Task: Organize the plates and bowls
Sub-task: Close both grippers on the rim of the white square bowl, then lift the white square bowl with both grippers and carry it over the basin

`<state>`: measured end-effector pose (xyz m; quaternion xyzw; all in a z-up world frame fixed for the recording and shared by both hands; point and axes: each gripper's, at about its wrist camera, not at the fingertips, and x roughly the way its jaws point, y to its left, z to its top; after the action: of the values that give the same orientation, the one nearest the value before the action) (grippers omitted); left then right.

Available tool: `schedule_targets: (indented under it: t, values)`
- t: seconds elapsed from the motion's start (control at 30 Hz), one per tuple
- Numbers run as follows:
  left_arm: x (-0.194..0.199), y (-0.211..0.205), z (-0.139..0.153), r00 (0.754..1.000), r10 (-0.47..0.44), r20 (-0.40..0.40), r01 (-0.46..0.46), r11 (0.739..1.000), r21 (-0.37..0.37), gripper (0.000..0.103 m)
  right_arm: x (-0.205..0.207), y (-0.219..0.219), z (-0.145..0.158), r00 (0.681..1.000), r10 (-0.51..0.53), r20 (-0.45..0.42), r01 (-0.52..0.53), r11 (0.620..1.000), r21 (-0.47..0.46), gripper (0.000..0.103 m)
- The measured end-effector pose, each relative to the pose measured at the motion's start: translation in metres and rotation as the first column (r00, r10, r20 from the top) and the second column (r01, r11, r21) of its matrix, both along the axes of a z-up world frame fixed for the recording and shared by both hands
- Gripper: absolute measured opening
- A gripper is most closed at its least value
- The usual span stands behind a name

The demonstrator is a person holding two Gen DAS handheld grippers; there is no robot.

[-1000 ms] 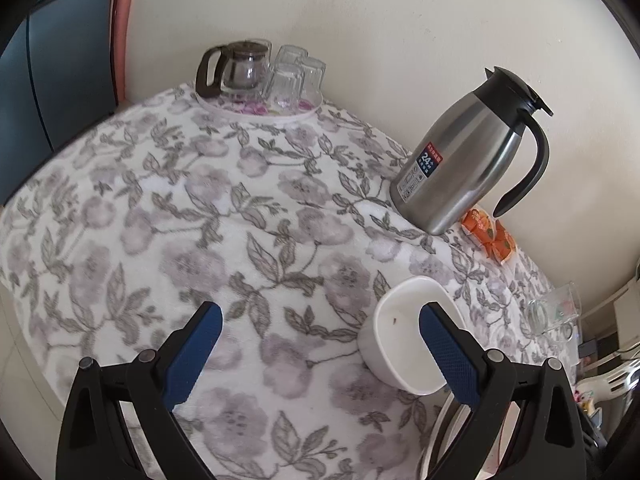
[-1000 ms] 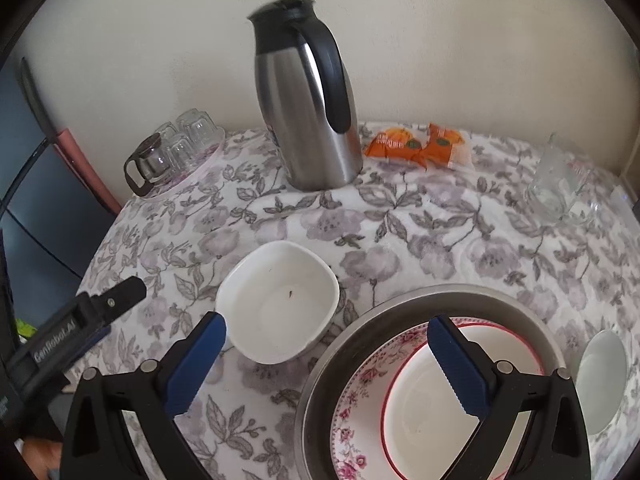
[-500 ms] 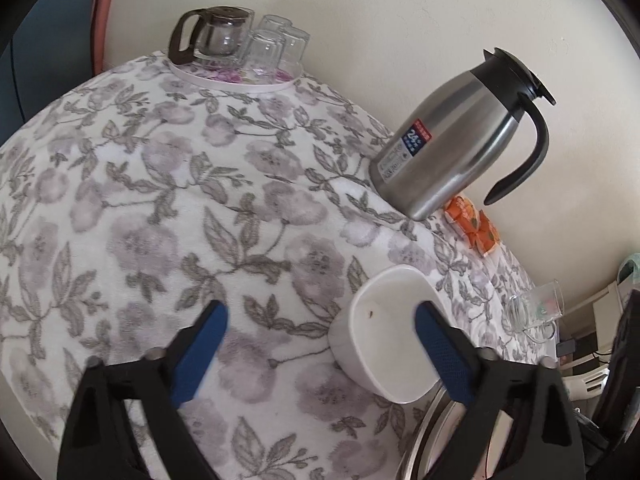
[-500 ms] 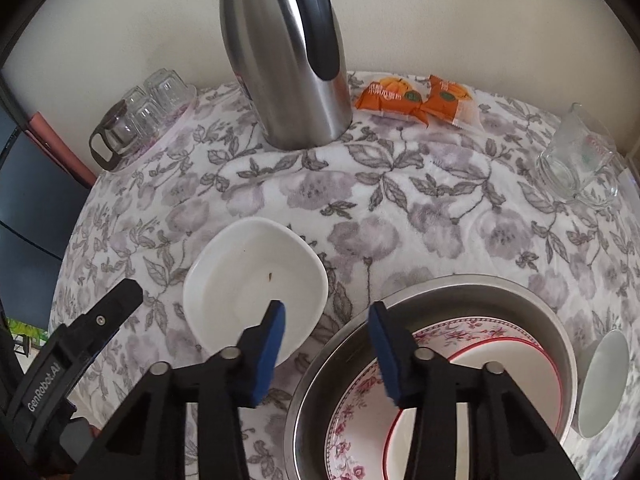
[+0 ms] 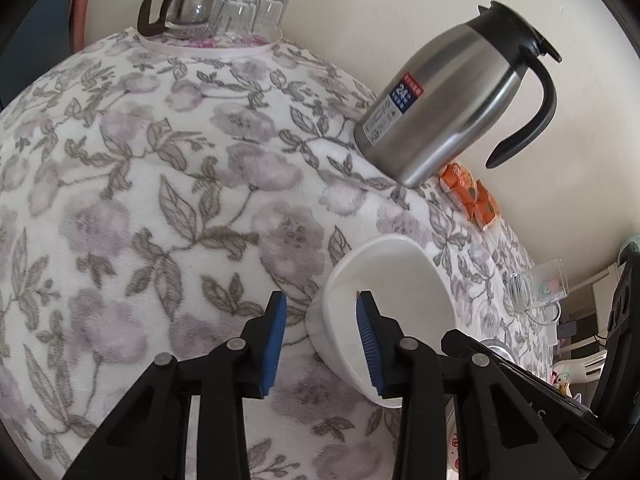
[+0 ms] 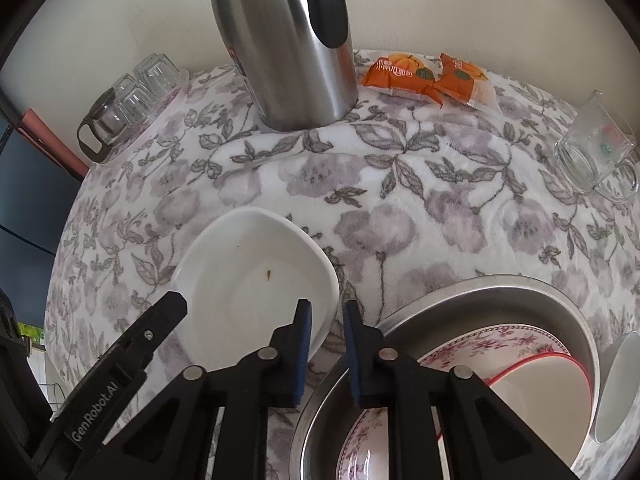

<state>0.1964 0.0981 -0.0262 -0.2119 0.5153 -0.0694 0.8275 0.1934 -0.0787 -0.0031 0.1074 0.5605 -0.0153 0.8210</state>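
Observation:
A white squarish bowl sits on the floral tablecloth. My left gripper straddles its near-left rim, right finger inside, left finger outside, with a gap still showing. My right gripper straddles the bowl's right rim, jaws narrowed with a small gap. A steel basin beside the bowl holds a floral plate and a red-rimmed white plate. A small white bowl lies at the far right.
A steel thermos jug stands behind the bowl. A tray with a glass teapot and upturned glasses is at the back left. Orange snack packets and a glass mug lie at the back right.
Both grippers moved in on the white bowl and narrowed from wide open. The left one now straddles its left rim, the right one its right rim.

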Motion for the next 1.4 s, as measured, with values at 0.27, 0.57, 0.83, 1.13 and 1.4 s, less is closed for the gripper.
schedule_targets:
  t: [0.27,0.57,0.83,1.13,1.4]
  values:
    - [0.005,-0.006,-0.015,0.999,-0.01,-0.039,0.01,1.0,-0.012,0.024,0.009,0.004,-0.015,0.999,-0.002,-0.032,0.002,1.0,-0.015,0.013]
    - [0.008,-0.009,-0.022,0.999,-0.015,-0.05,0.014,1.0,-0.023,0.021,0.017,0.007,-0.024,0.999,-0.009,-0.051,0.008,0.999,-0.033,0.013]
    - [0.011,-0.013,-0.027,0.998,-0.018,-0.053,0.017,1.0,-0.022,0.021,0.022,0.01,-0.029,0.998,-0.008,-0.059,0.004,0.999,-0.054,0.013]
    - [0.012,-0.013,-0.027,0.998,-0.02,-0.052,0.019,1.0,-0.015,0.02,0.021,0.009,-0.028,0.999,0.001,-0.05,-0.003,0.999,-0.047,0.013]
    - [0.009,-0.011,-0.019,0.999,-0.017,-0.043,0.018,1.0,0.024,0.02,0.015,0.015,-0.018,0.999,0.028,-0.025,-0.029,0.999,-0.045,0.013]
